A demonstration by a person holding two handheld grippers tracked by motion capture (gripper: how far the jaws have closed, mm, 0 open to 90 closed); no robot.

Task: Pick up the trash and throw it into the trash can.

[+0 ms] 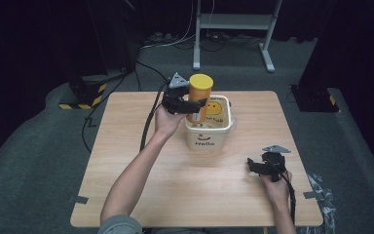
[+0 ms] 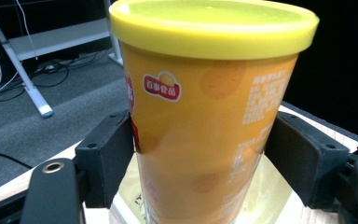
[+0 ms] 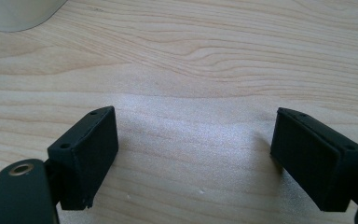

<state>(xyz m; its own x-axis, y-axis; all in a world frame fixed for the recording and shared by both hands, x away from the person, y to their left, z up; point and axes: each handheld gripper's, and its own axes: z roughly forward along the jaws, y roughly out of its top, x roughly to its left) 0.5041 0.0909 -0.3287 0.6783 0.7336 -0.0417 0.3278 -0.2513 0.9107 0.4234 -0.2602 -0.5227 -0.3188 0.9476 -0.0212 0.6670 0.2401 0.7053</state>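
The step in hand looks like lowering a snack can into a tub. At about ten o'clock from the table's middle, the left gripper has its jaws clamped on the sides of the tall orange cardboard crisp canister with a yellow plastic lid; in the left gripper view the black pads press the canister on both flanks, and it stands upright. Its foot hangs just inside the rim of the square white plastic tub with a smiley face and the word "Hello", at the tub's nine o'clock side, over a shiny yellowish liner (whether the foot touches the bottom I cannot tell).

The next move, as I judge it, calls for sinking the canister straight down until it rests on the tub floor, keeping it clear of the near wall, and only then spreading the jaws.

Farther right, at about four o'clock on the pale wooden table, the right gripper rests low over bare wood with its jaws standing wide and nothing between them, as the right gripper view shows.

Counted: one canister, one tub, two grippers, one table.
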